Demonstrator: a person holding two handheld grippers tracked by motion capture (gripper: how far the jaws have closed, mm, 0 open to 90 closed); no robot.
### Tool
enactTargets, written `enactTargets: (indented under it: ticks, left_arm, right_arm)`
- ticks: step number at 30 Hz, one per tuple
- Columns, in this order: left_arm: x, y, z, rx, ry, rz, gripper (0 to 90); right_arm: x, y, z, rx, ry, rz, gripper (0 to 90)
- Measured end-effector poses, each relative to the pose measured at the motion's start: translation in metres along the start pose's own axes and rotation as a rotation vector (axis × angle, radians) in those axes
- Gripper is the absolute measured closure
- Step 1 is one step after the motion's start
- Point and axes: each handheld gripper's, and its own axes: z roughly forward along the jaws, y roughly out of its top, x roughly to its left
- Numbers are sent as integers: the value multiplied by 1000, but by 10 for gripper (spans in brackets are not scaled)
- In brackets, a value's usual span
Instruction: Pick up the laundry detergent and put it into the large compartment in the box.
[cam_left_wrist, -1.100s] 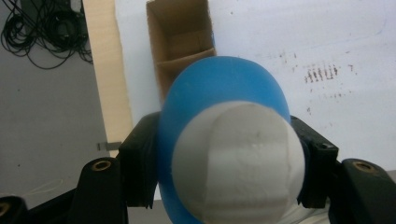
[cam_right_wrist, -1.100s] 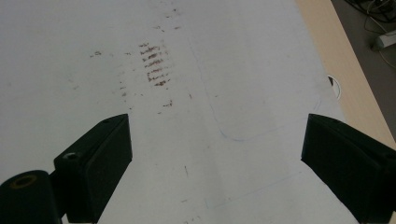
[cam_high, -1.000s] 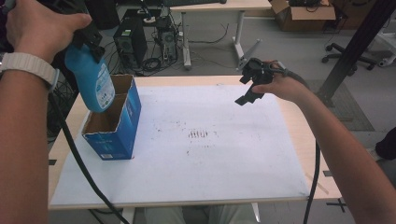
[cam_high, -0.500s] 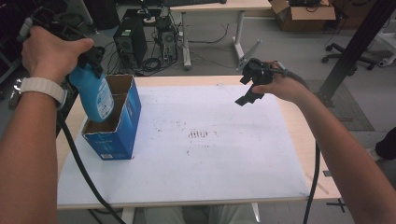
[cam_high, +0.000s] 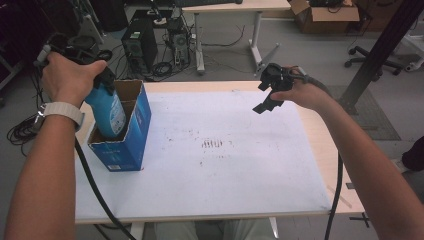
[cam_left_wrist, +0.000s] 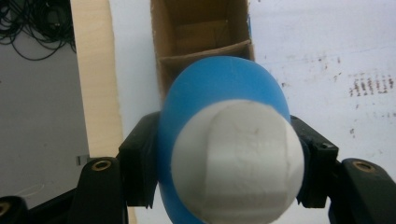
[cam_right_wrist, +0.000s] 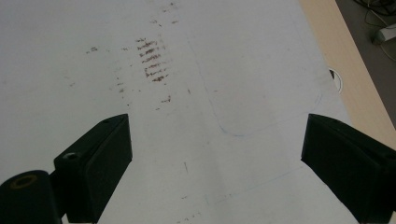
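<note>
A wooden table (cam_high: 327, 150) covered by a white sheet (cam_high: 225, 170) marked with brownish smudges is seen from above, with two forearms entering from the near edge. On the left wrist a pale grey watch strap (cam_high: 62, 111) is worn. The left gripper (cam_high: 102, 82) is clamped on the neck end of a blue plastic bottle with a white cap (cam_high: 107, 112); in the left gripper view the black jaws are pressed against both sides of the blue bottle (cam_left_wrist: 219, 93), just below its white cap (cam_left_wrist: 237, 161). The bottle is held upright with its lower part inside a tall blue cardboard box with an open top (cam_high: 125, 135), which stands at the left part of the sheet; whether the bottle's base is resting on the box floor cannot be told. A cardboard divider is seen inside the open box (cam_left_wrist: 201, 37) beyond the bottle.

Farther off on the right, the right gripper (cam_high: 267, 102) is held above the far right part of the sheet, with its jaws spread wide and nothing between them, as the right gripper view (cam_right_wrist: 215, 163) confirms. Beyond the table, computer towers (cam_high: 140, 42), tangled cables, a second table and an office chair (cam_high: 365, 52) are seen on the grey floor
</note>
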Motion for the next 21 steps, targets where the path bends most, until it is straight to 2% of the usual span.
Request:
enactTargets:
  ticks: [8, 21]
  left_arm:
    - [0, -3, 23, -15, -1, -8, 375]
    - [1, -14, 68, 7, 1, -18, 375]
  right_arm:
    - [-2, -4, -1, 1, -3, 9, 85]
    - [-2, -5, 1, 3, -2, 12, 85]
